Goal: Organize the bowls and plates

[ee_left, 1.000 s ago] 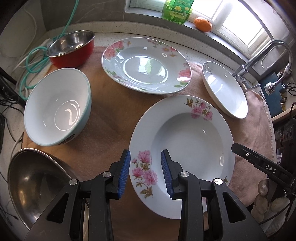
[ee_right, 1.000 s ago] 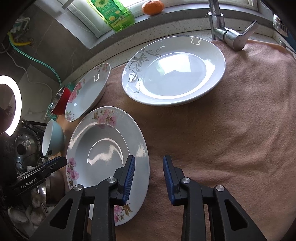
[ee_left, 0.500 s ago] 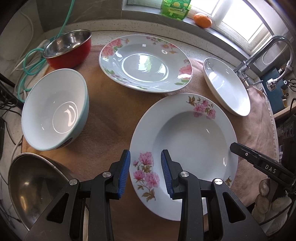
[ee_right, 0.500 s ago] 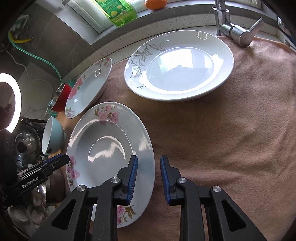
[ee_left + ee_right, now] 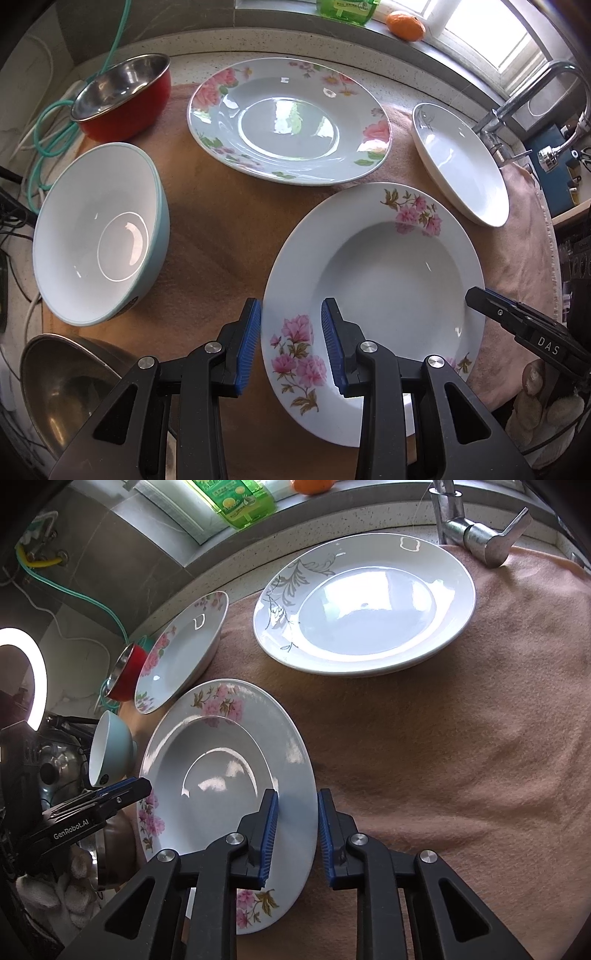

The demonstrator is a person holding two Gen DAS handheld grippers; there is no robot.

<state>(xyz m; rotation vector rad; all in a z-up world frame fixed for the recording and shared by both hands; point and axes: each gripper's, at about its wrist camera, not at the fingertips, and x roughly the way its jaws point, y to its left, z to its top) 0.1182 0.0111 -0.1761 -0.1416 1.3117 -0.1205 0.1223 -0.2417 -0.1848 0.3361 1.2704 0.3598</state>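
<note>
White porcelain with pink blossoms on its rim, the near plate (image 5: 376, 280) lies on the pinkish cloth (image 5: 461, 738) that covers the bench, in front of the rose-patterned plate (image 5: 288, 122) and beside the plain leaf-sprig plate (image 5: 365, 602). Both tongs straddle it at opposite edges. The left tongs (image 5: 291, 343) stand part open with the rim between their blue pads, neither pad clearly pressing. The right tongs (image 5: 293, 827) are closing, the far rim between them; the pads look close to the porcelain but not plainly clamped.

The step in hand looks like a two-handed pickup of this plate, probably to stack it on another. The next move calls for both pairs to bite the rim firmly before any lift, then a level raise so the plate does not tip.

The plate's underside and whether each lower pad has slipped beneath the rim are hidden. The steel bowl (image 5: 70, 384) at the lower left is cut off, and the gloved hand (image 5: 546, 410) shows only in part.
</note>
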